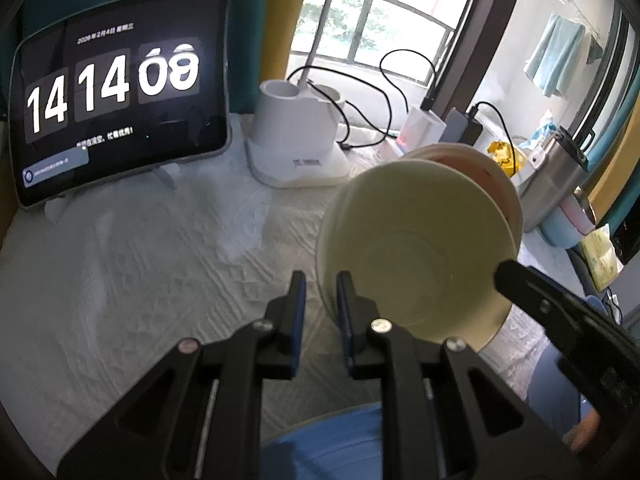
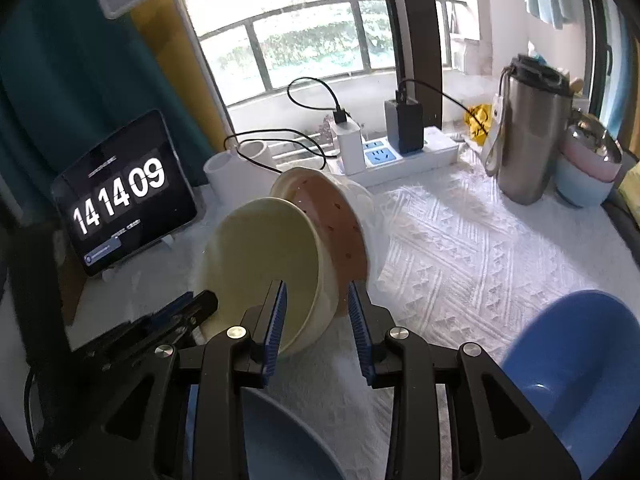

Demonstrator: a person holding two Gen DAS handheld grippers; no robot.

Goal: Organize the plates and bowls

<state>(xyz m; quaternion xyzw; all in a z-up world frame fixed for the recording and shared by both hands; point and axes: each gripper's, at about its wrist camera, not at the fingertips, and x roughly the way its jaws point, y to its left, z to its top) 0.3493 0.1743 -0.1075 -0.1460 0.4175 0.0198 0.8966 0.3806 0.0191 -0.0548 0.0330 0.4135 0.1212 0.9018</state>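
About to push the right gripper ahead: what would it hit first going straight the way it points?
Likely the cream bowl, whose rim already sits between the right gripper and its open jaws, with the pink perforated bowl just behind; depth is uncertain.

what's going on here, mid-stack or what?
A person with two handheld grippers is holding a tilted stack of bowls above the white textured tablecloth. The left gripper is shut on the rim of the cream plastic bowl, which nests in a pink speckled bowl. The right gripper straddles both rims, pads apart. Two blue bowls wait nearby.
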